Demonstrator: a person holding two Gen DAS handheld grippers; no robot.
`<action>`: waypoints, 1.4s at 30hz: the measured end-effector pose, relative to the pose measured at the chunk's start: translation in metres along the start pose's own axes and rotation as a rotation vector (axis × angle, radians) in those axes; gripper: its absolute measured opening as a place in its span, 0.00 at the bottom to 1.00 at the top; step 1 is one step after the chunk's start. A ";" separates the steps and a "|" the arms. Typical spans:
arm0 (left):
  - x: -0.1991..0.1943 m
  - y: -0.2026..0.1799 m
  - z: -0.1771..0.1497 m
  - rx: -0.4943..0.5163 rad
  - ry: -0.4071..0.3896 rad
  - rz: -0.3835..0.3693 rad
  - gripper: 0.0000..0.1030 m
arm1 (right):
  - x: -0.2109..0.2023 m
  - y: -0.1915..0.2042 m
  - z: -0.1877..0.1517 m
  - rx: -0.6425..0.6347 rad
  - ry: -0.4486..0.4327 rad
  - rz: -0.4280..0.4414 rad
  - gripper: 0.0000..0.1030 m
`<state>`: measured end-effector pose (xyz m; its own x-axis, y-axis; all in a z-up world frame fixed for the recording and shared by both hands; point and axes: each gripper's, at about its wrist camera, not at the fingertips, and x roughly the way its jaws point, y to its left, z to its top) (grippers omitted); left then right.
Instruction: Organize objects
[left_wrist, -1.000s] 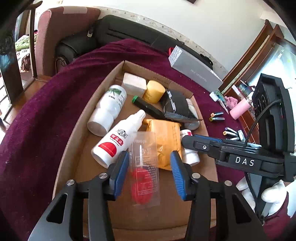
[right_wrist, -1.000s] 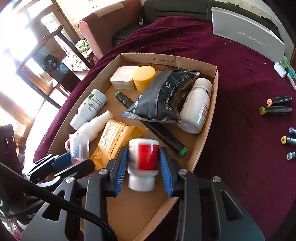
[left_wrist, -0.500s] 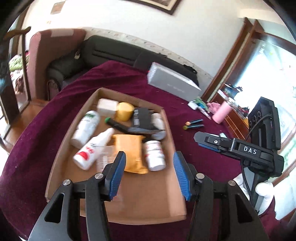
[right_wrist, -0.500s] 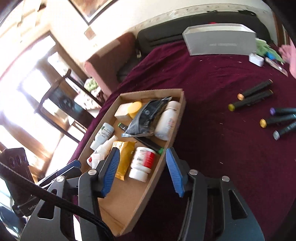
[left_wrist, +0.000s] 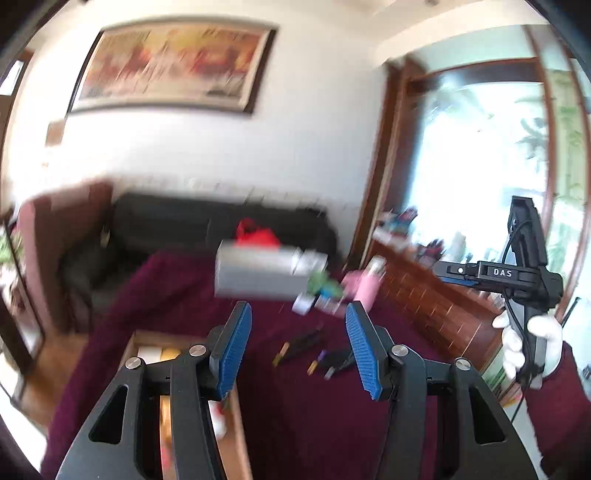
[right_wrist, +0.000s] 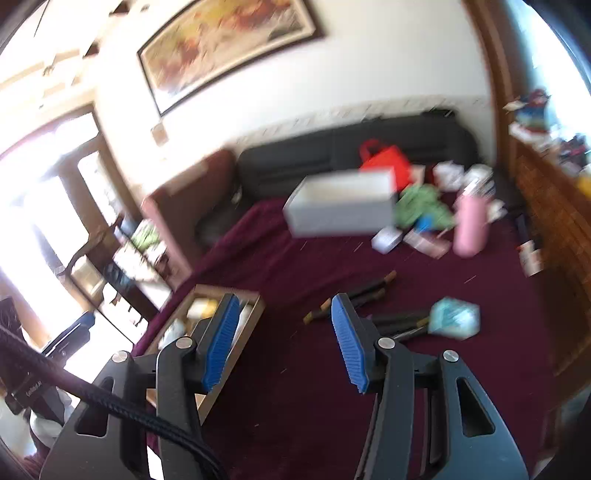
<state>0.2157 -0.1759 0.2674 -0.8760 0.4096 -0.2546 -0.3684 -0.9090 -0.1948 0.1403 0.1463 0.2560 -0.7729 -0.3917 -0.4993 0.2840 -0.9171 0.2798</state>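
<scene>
Desk w/ maroon cloth (right_wrist: 295, 424) seen blurred in both views. Cardboard box (right_wrist: 255, 306) lies at lower left, partly hidden behind fingers; contents indistinct. Grey box (right_wrist: 340, 212) at far edge. Markers (right_wrist: 354, 295) scattered on cloth right of cardboard box. Left gripper (left_wrist: 299, 349) spread, nothing held. Right gripper (right_wrist: 284, 341) spread, nothing held.

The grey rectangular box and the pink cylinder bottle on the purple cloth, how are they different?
The grey rectangular box is wide with flat sides and corners; the pink cylinder bottle is round and narrow. The box is pale grey, the bottle pink. The box looks much bigger than the bottle. The box sits toward the dark sofa; the bottle stands nearer the wooden cabinet. Both rest on the purple cloth, at its far end, blurred.
</scene>
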 end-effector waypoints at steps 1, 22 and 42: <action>-0.008 -0.009 0.012 0.018 -0.042 -0.006 0.46 | -0.021 -0.003 0.014 -0.003 -0.030 -0.037 0.54; -0.057 -0.132 0.227 0.333 -0.193 0.022 0.84 | -0.328 0.050 0.228 -0.120 -0.483 -0.738 0.84; 0.214 -0.068 -0.150 0.036 0.530 -0.128 0.83 | 0.087 -0.058 -0.073 0.055 -0.165 -0.283 1.00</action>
<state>0.0999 -0.0151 0.0844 -0.5499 0.4913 -0.6755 -0.4802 -0.8477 -0.2256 0.0981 0.1606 0.1367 -0.8994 -0.1001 -0.4256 0.0170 -0.9807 0.1947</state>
